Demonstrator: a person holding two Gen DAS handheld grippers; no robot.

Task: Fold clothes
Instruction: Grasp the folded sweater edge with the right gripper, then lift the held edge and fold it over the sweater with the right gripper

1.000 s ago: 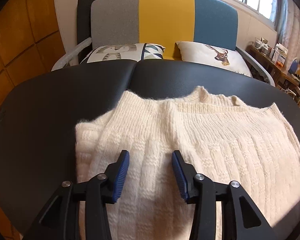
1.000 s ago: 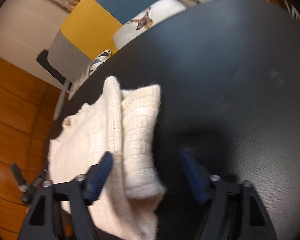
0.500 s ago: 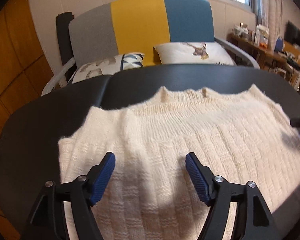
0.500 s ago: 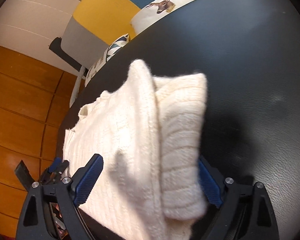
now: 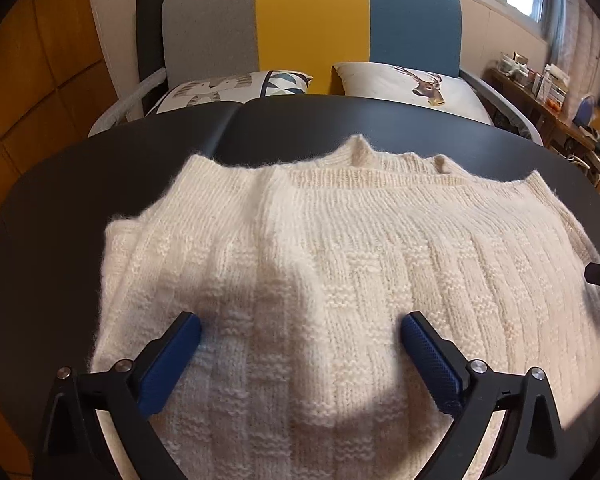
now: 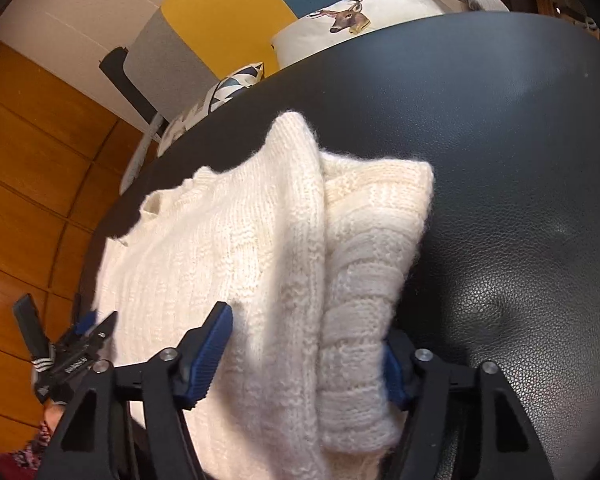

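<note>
A cream knitted sweater (image 5: 340, 256) lies on a black leather table (image 5: 60, 208), sleeves folded in, neckline toward the far edge. My left gripper (image 5: 300, 344) hovers wide open over the sweater's near left part, nothing between its blue pads. In the right wrist view the sweater (image 6: 236, 248) shows its folded right side, a thick rolled edge (image 6: 364, 280). My right gripper (image 6: 308, 344) is open, its fingers straddling that folded edge. The left gripper (image 6: 72, 344) appears at the far left there.
Behind the table stands a grey, yellow and blue sofa (image 5: 312, 28) with two printed cushions (image 5: 412, 84). Orange wood panelling (image 5: 40, 80) lines the left wall. A cluttered shelf (image 5: 540, 80) sits at the right. Bare black table surface (image 6: 500, 160) extends right of the sweater.
The left gripper's fingers have spread from narrow to wide over the sweater. The right gripper has moved forward so its fingers now straddle the folded right edge.
</note>
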